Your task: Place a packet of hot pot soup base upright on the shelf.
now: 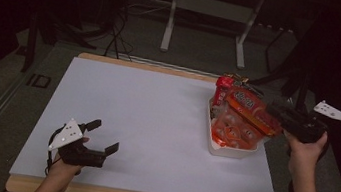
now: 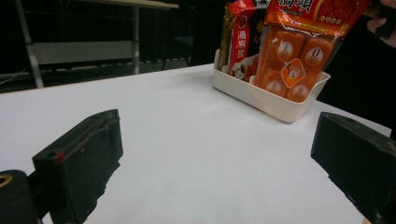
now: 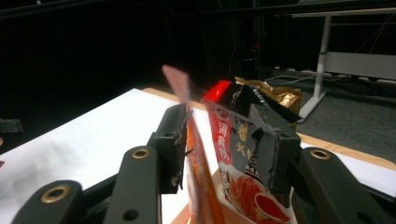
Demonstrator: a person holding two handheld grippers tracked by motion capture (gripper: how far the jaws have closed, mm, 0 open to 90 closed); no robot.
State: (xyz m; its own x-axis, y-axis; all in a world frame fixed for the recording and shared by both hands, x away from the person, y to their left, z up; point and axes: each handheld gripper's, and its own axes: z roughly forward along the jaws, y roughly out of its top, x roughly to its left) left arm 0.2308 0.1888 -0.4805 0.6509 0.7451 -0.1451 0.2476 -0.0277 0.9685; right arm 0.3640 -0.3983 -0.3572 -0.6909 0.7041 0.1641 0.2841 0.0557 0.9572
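Right gripper (image 1: 276, 116) clamps a glossy orange packet (image 1: 246, 118) over a white plastic bin (image 1: 231, 149), frame right. Left gripper (image 1: 104, 139) rests jaws apart on the matte white table (image 1: 154, 124); dark room behind.

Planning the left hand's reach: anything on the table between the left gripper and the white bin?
Nothing: in the high view, only bare white table separates the open left gripper from the white bin. The left gripper view agrees.

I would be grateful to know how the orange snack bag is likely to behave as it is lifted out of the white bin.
The orange snack bag is glossy film, so probably slippery. Gripped at its thin top edge by the right gripper, it may sag. The white bin looks light and could shift.
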